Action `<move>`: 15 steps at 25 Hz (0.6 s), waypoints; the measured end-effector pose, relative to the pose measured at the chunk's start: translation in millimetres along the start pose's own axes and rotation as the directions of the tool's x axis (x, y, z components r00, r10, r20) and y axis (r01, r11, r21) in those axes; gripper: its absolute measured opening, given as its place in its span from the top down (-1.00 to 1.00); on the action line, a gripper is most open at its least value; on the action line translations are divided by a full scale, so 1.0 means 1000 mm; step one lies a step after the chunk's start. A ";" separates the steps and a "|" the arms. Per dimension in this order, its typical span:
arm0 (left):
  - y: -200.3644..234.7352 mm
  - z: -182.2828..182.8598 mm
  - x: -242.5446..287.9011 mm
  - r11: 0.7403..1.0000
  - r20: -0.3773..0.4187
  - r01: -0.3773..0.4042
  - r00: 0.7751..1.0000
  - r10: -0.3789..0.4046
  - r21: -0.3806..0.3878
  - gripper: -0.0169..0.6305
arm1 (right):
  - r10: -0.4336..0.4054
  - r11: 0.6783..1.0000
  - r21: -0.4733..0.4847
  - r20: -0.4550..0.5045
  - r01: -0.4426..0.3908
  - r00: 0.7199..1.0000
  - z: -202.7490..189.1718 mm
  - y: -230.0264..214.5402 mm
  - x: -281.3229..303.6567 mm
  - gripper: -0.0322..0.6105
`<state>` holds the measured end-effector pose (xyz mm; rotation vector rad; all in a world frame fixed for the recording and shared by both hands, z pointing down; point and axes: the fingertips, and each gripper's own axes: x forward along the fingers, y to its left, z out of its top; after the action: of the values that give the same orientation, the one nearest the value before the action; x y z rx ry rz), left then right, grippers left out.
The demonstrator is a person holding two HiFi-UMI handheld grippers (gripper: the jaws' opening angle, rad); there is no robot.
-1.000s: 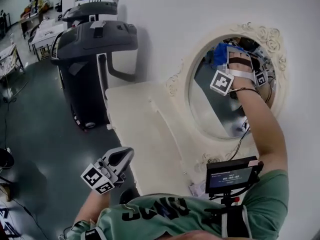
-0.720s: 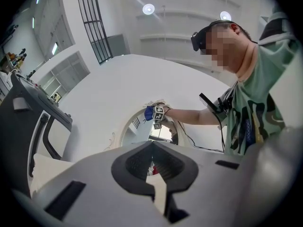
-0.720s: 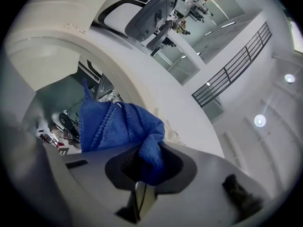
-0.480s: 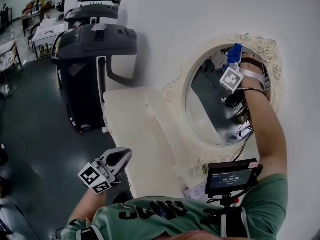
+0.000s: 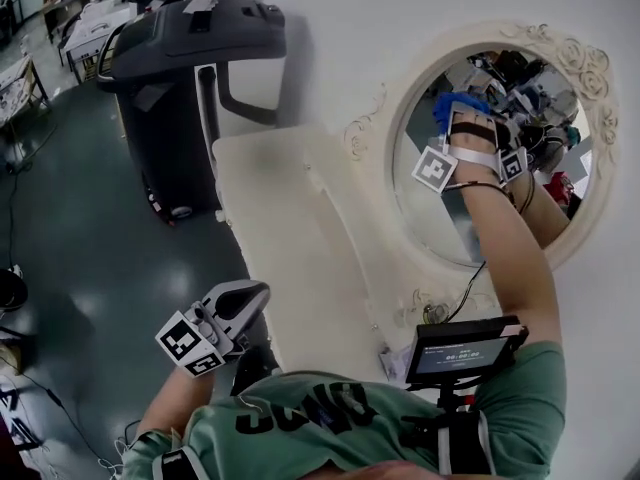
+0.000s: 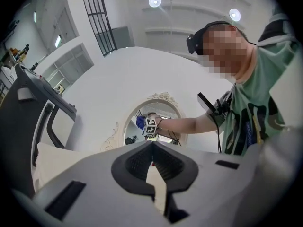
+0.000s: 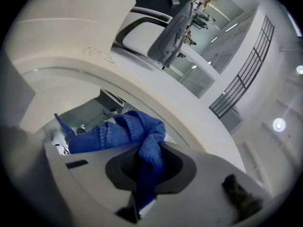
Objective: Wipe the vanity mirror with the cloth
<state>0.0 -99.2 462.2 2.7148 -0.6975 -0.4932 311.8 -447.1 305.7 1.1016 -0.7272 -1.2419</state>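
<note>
Mirror (image 5: 425, 223): oval glass in a carved cream frame, fixed to the white wall just behind the desk (image 5: 280, 228); face turned out over the desk toward the person.
Long axis: upright, taller than wide in the left gripper view; looks slanted in the head view, probably from the camera's tilt.
Cloth (image 5: 452, 106): blue, bunched, pinched between the jaws of the right gripper (image 5: 470, 130); loose folds spill ahead of the jaw tips and seem to press on the glass near its upper left edge.
Right gripper: clamped on the cloth, arm stretched across the desk, jaws aimed into the glass.
Left gripper (image 5: 240, 313): jaws together, nothing between them; held low, off the desk's front edge, well apart from the mirror.
Nearer arm: right, at the glass; left takes no part.
Key relation: most of the glass lies below and to the right of the cloth in the head view, along the long axis.
Step in hand: likely wiping strokes over the upper part.
Next move, as a guess: sweep down the long axis, folds kept between jaw tips and glass so hard plastic never scrapes it.
</note>
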 end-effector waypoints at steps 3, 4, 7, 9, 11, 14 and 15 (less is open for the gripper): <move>0.007 -0.008 -0.010 0.999 -0.027 -0.038 0.999 0.037 -0.017 0.91 | 0.107 0.994 -0.032 0.036 -0.106 0.994 0.036 0.088 -0.008 0.77; 0.010 -0.011 -0.012 0.999 -0.035 -0.049 0.998 0.048 -0.023 0.91 | 0.140 0.988 -0.068 0.031 -0.138 0.990 0.043 0.115 -0.011 0.77; 0.020 -0.022 -0.018 0.996 -0.059 -0.081 0.995 0.078 -0.043 0.91 | 0.225 0.954 -0.201 -0.018 -0.224 0.974 0.060 0.188 -0.019 0.77; 0.024 -0.028 -0.022 0.994 -0.068 -0.099 0.993 0.095 -0.056 0.91 | 0.263 0.923 -0.275 -0.060 -0.269 0.963 0.067 0.228 -0.024 0.77; 0.028 -0.032 -0.026 0.991 -0.072 -0.111 0.992 0.106 -0.069 0.91 | 0.280 0.904 -0.310 -0.095 -0.296 0.955 0.071 0.253 -0.026 0.77; 0.033 -0.034 -0.029 0.991 -0.072 -0.110 0.992 0.105 -0.077 0.91 | 0.294 0.901 -0.297 -0.116 -0.315 0.949 0.070 0.259 -0.024 0.77; 0.034 -0.034 -0.030 0.991 -0.071 -0.108 0.992 0.103 -0.075 0.91 | 0.303 0.896 -0.304 -0.114 -0.324 0.946 0.071 0.258 -0.024 0.77</move>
<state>-24.8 -106.2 512.8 2.5926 -0.7825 -0.3938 336.5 -452.1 573.3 0.7196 -0.6014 -0.9986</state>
